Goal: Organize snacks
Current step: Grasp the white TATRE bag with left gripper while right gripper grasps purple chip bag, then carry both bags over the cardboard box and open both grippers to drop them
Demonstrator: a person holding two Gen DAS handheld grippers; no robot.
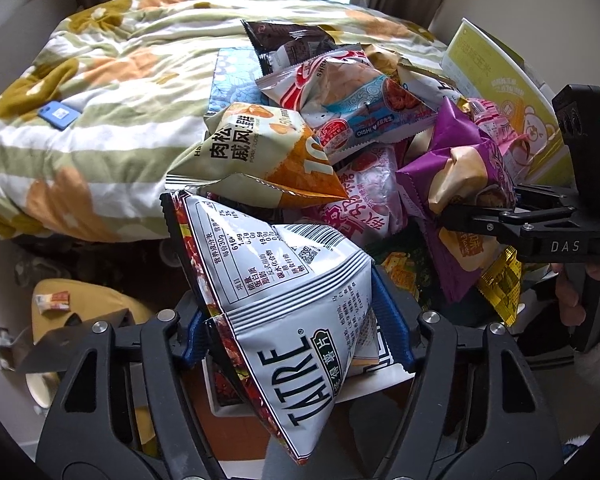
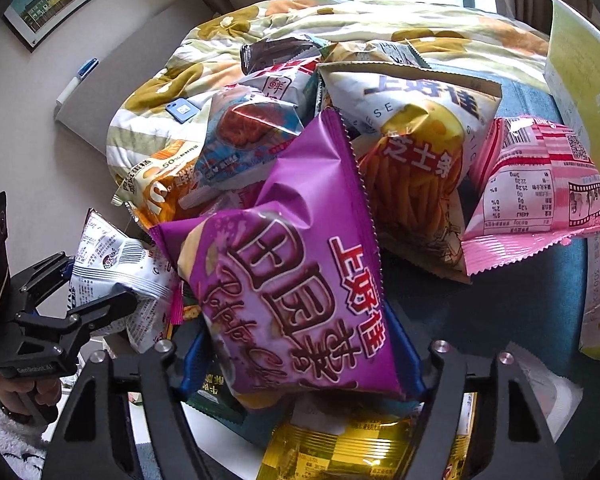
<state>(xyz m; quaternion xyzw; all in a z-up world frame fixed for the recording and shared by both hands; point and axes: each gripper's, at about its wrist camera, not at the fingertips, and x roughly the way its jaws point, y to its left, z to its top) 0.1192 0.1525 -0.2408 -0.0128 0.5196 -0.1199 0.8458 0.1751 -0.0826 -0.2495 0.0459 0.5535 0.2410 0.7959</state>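
A bed [image 1: 100, 92] with a floral quilt carries a heap of snack bags [image 1: 340, 92]. The left tool [image 1: 300, 344] is clamped on a white bag [image 1: 284, 280] at 6 o'clock; the right tool [image 2: 300, 360] is clamped on a purple bag [image 2: 292, 264]. Step in hand: sorting, both bags lifted. Next move probably calls for carrying each to its group and releasing it.

The left tongs [image 1: 296, 344] pinch a white TATRE chip bag [image 1: 284, 300] between blue pads. Just beyond it lies an orange pork-floss bag [image 1: 260, 156] on the snack pile. To the right, the right tongs [image 1: 456, 216] grip a purple bag [image 1: 456, 168].
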